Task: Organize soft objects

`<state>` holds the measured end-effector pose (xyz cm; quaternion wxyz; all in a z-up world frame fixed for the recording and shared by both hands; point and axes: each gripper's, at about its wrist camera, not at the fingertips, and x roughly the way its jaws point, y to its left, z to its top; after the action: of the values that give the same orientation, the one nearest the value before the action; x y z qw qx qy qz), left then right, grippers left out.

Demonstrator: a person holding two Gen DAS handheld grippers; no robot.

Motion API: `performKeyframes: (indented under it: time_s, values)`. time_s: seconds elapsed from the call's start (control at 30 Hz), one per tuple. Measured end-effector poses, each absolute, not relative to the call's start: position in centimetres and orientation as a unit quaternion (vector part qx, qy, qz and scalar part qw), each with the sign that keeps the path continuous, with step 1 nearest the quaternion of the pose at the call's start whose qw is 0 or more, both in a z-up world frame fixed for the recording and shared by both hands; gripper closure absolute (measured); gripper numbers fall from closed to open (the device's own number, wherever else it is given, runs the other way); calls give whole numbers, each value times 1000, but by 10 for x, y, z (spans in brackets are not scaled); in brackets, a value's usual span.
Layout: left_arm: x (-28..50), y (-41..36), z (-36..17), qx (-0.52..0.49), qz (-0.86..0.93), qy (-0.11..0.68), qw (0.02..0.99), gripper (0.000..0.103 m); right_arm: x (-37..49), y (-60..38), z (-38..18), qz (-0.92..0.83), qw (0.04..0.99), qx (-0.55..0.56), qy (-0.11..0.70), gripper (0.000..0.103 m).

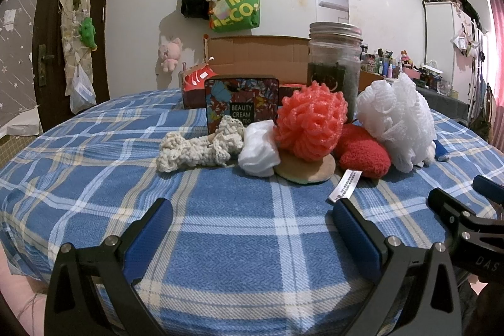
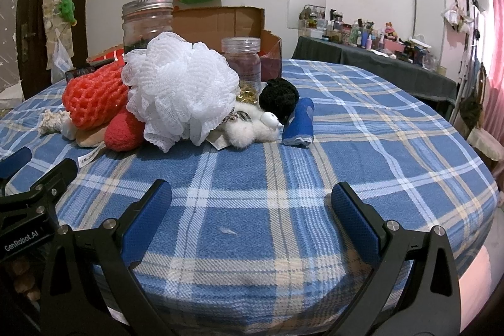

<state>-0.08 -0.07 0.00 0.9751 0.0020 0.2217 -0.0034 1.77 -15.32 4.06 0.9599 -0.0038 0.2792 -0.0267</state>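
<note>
A pile of soft things lies on the blue plaid cloth (image 1: 220, 225). In the left wrist view: a cream crochet piece (image 1: 198, 147), a white cloth wad (image 1: 260, 151), a coral mesh pouf (image 1: 310, 122), a tan pad (image 1: 307, 170), a red knit piece (image 1: 363, 155), a white mesh pouf (image 1: 398, 122). In the right wrist view: the white pouf (image 2: 179, 90), coral mesh (image 2: 94, 96), a white plush toy (image 2: 252, 128), a black pompom (image 2: 278, 96), a blue cloth roll (image 2: 299, 123). My left gripper (image 1: 252, 216) and right gripper (image 2: 250, 200) are open, empty, well short of the pile.
A Beauty Cream tin (image 1: 241, 103), a lidded glass jar (image 1: 335, 59) and a cardboard box (image 1: 258, 52) stand behind the pile. A smaller plastic jar (image 2: 242, 59) is in the right wrist view. A cluttered dark-covered table (image 2: 378, 52) stands at the right. The cloth's edge drops off near me.
</note>
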Motion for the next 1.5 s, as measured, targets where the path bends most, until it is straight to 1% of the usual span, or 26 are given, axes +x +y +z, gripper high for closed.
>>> performKeyframes:
  time_s: [0.13,0.3,0.47,0.7,0.97,1.0,1.07,1.1,1.2,1.23,1.27,1.3,1.33,1.37,1.5]
  values:
    - [0,0,5,4,-14,227,974,0,25,-155,48,-15,957,0,288,0]
    - [1,5,31,1,-28,199,980,0,25,-154,78,0,969,-21,248,0]
    - [8,6,55,-7,-62,190,980,0,40,-156,105,27,974,-12,227,0]
    - [29,1,71,6,-109,209,972,0,76,-170,111,105,959,22,262,0]
    - [56,-10,73,32,-131,240,961,1,102,-171,98,180,933,38,309,0]
    - [56,-13,72,37,-132,243,960,3,104,-171,96,186,930,43,314,0]
    - [62,-15,71,43,-135,254,957,14,109,-171,93,199,923,57,324,1]
    - [65,-16,70,46,-137,261,954,17,109,-172,92,203,922,61,325,3]
    - [72,-18,65,44,-143,282,948,34,111,-169,89,217,915,62,334,16]
    - [74,-18,62,41,-147,290,945,43,111,-167,88,224,912,61,339,24]
    - [76,-18,60,37,-155,298,941,52,110,-165,86,228,909,61,342,30]
    - [77,-18,59,33,-163,305,938,53,110,-164,86,231,909,62,343,33]
    - [76,-19,59,30,-167,309,936,55,107,-163,86,234,909,63,340,41]
    - [75,-19,59,30,-167,307,937,58,106,-163,86,232,911,63,336,46]
    - [69,-16,62,25,-171,302,938,61,100,-167,88,226,915,74,326,54]
